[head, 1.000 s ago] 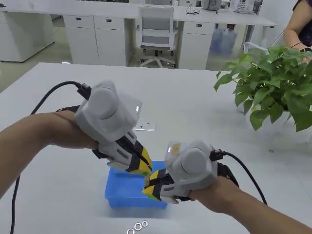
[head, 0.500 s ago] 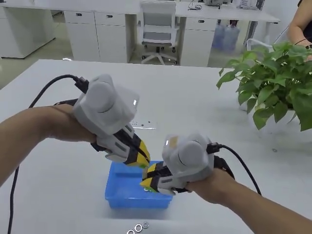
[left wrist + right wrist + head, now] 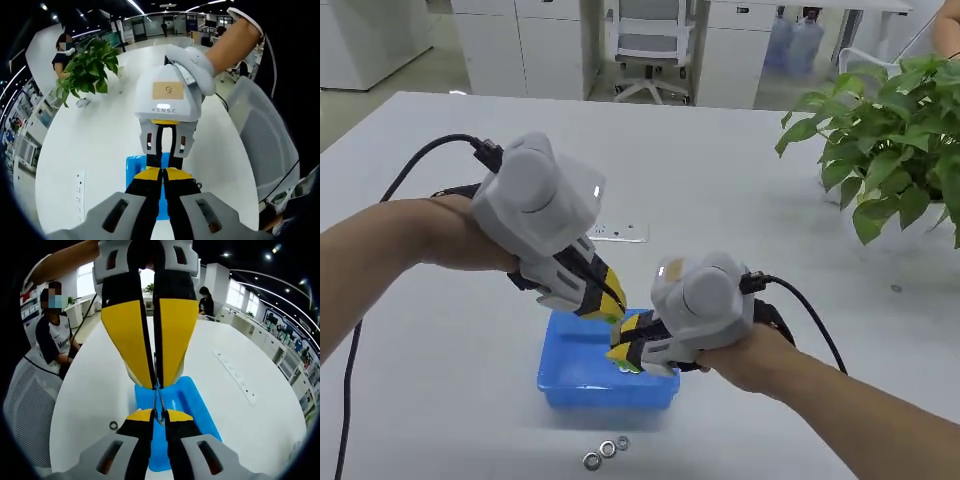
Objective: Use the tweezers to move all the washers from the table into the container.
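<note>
Your left gripper (image 3: 612, 303) and right gripper (image 3: 623, 355) meet tip to tip over one blue container (image 3: 570, 385) on the white table (image 3: 740, 180).

**Jaws.** The left jaws are closed on one pair of tweezers (image 3: 157, 402), whose thin metal blades stick out of them. The right jaws stand a narrow slit apart with those blades in the slit. You cannot tell whether they press on them.

**Washers.** Three washers (image 3: 607, 449) lie in a short row on the table at 6 o'clock of the container, just beside its near wall.

**Surroundings.** One power strip (image 3: 620, 232) lies at 12 o'clock of the container. One potted plant (image 3: 890, 130) stands at 2 o'clock, well apart.

**Writing.** In the left gripper view the right gripper's housing reads "XENSE". Above it is one tan sticker (image 3: 168, 90) with handwriting too small to read.
</note>
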Demonstrator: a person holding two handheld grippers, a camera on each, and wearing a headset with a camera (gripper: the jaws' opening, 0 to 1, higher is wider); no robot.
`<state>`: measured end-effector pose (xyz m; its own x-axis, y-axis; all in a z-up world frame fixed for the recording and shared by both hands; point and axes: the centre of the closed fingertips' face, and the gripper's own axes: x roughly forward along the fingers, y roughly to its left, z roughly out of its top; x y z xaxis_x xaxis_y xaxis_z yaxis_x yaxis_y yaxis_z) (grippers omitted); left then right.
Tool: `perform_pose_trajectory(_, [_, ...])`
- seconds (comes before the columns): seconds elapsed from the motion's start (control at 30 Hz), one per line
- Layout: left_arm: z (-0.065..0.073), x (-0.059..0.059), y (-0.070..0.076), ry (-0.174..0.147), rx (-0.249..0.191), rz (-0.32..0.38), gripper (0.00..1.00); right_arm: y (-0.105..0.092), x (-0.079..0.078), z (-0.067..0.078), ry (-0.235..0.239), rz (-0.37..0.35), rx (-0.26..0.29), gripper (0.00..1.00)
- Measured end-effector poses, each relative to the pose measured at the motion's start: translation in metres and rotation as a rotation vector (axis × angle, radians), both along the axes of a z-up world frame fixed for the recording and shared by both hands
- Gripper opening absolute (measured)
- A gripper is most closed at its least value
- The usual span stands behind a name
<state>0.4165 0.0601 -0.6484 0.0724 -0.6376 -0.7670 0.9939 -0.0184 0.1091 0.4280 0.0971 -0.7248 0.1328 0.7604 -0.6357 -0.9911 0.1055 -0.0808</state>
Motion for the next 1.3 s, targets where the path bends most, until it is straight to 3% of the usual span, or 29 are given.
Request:
perform_pose_trajectory(0.7, [-0.036,0.018,0.01,0.032,-0.002,0.027,0.06,0.006,0.016,-0.037,0.041,0.015,-0.029,0.11])
perform_pose_trajectory(1.3, [-0.045,0.023,0.01,0.043,-0.007,0.035,0.06,0.003,0.02,-0.047,0.054,0.011,-0.039,0.11])
